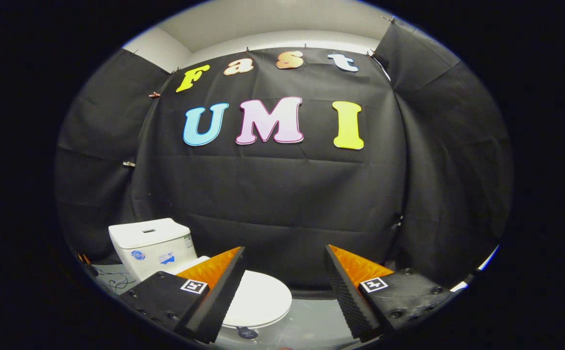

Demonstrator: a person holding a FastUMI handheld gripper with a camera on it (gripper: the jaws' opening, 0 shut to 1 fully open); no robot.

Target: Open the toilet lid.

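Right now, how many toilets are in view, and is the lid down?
1. The toilet stands just beyond the open gripper, mostly behind one finger, tank at the booth wall; its lid lies closed.

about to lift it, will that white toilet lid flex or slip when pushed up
The toilet lid looks like smooth, glossy hard plastic, so probably stiff but slippery. It lies closed ahead of the open gripper, likely pivoting at the tank end.

A white toilet (166,253) is standing low at the left of the booth, its tank at the far end. Its rounded lid (258,299) is lying flat and closed, reaching toward the middle.
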